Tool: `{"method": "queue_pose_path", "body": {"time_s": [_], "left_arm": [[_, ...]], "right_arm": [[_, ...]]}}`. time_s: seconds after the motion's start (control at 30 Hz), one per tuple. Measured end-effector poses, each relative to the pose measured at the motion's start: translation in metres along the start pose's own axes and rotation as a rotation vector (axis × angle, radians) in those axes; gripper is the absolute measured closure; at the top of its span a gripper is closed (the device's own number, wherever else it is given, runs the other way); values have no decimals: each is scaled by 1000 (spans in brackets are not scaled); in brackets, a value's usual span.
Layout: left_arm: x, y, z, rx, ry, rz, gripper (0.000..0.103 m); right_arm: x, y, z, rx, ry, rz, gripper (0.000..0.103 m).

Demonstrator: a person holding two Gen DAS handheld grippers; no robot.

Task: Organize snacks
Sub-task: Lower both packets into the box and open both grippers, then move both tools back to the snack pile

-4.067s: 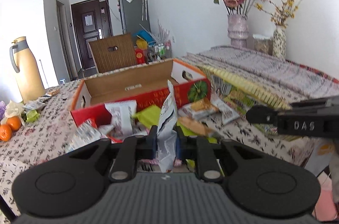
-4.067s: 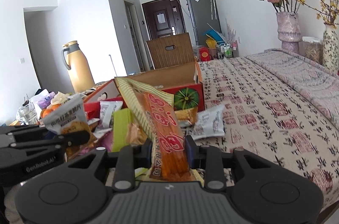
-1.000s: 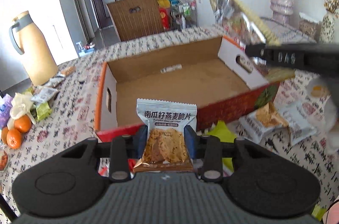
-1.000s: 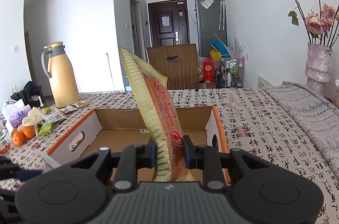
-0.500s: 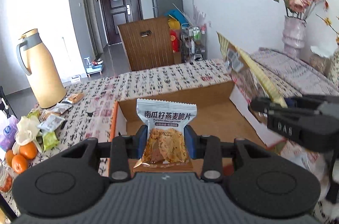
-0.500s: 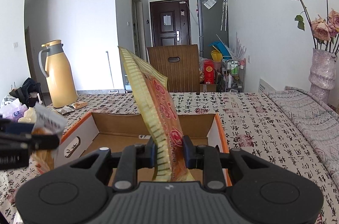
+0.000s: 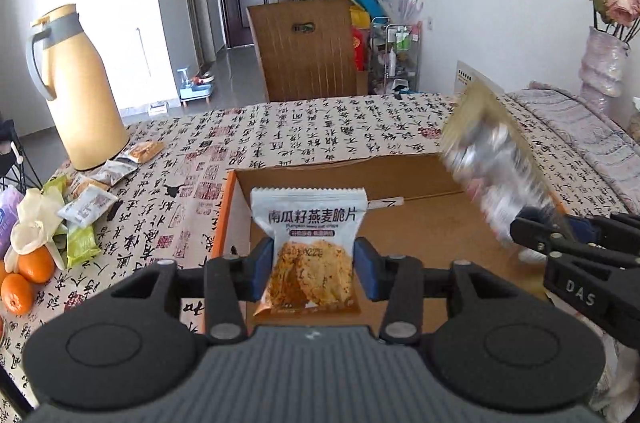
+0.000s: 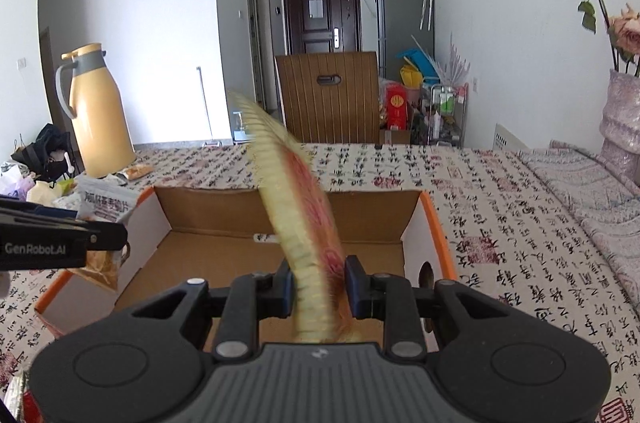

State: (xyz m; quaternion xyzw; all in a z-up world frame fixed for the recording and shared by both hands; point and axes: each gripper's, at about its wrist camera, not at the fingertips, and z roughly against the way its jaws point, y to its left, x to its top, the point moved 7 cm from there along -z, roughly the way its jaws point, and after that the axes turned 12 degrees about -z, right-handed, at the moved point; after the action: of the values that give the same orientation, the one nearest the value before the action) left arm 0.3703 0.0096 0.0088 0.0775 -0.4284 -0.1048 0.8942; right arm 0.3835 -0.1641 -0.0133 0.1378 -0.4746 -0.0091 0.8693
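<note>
Tablecloth: cardboard box (image 8: 208, 263) bare | left gripper (image 7: 313, 269) loosening around crisp packet (image 7: 310, 243) | right gripper (image 8: 318, 289) clamps long packet (image 8: 296, 207)

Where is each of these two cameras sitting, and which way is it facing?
Left wrist view: sits on the left gripper, facing along its fingers over the cardboard box toward the door; the biscuit packet is between its jaws, which have just been opening, and the right gripper shows at right.
Right wrist view: sits on the right gripper, shut on the long snack bag; the left gripper shows at left.
Shared: box, thermos, chair, door.
</note>
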Motion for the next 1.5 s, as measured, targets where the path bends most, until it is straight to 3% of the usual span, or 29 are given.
{"method": "queue_pose_path", "body": {"time_s": [0.03,0.07,0.1,0.23,0.3,0.4,0.93,1.23,1.5], "left_arm": [[-1,1,0,6,0,3,44],[-1,3,0,11,-2,4,31],[-1,4,0,20,-6,6,26],[-3,10,5,47,-18,22,4],[-3,12,11,63,-27,28,0],[-6,15,18,61,-30,33,0],[-50,14,97,43,-122,89,0],[-103,-1,148,38,-187,109,0],[-150,-20,169,13,-183,110,0]], "right_arm": [[0,-1,-1,-3,1,-3,76],[0,-2,-1,-2,4,-6,64],[0,-3,-1,-4,2,-11,50],[-2,-5,6,-7,-8,-19,27],[-3,-7,12,-9,-15,-24,14],[-3,-9,23,-10,-27,-31,4],[-34,-5,114,22,-86,-16,0],[-85,-1,164,50,-75,3,0],[-137,-5,184,45,-6,12,0]]}}
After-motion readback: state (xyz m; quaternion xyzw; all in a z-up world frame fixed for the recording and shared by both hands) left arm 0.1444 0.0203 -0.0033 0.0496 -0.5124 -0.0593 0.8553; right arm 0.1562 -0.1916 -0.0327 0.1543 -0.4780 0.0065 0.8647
